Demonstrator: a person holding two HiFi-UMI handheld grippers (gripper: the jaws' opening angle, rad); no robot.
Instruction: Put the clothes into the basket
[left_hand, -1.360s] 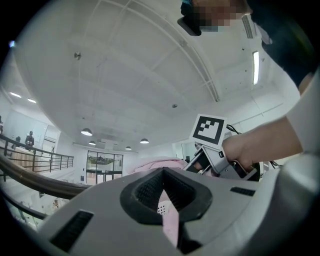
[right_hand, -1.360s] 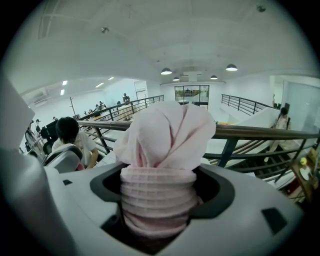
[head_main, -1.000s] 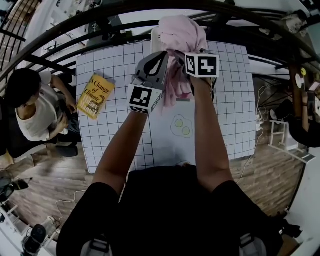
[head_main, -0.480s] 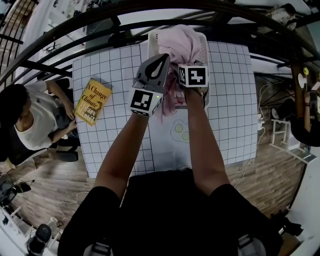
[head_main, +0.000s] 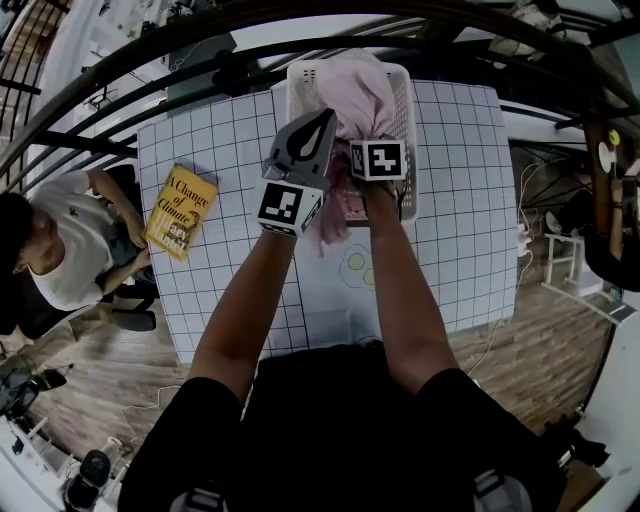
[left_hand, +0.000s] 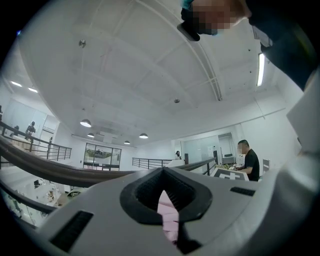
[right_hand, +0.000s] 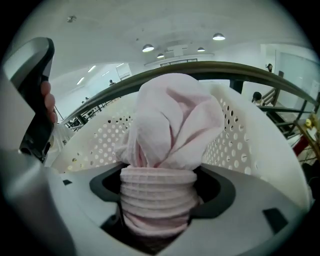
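Two grippers: left gripper (head_main: 320, 125) and right gripper (right_hand: 157, 172) side by side at the near rim of the basket (head_main: 405, 110).
Left gripper: tips pressed together, a thin strip of the pink garment (right_hand: 170, 120) caught between the pads.
Right gripper: tilted down into the basket, jaws wide but clamped on a bunched ribbed edge of the same garment.
Garment: bulk already inside the basket, piled above its rim; a tail hangs outside between the two grippers.
Basket: white, perforated, at the far edge of the gridded worktop (head_main: 460, 200).
Blocking: in the head view, the right gripper's marker cube covers the near rim; in the right gripper view, cloth hides most of the basket's inside.
Around: yellow book (head_main: 180, 212) well to the left, printed sheet (head_main: 357, 265) with green circles near the person's body, seated person (head_main: 60, 260) past the left edge, curved railing (right_hand: 240, 67) beyond the basket.
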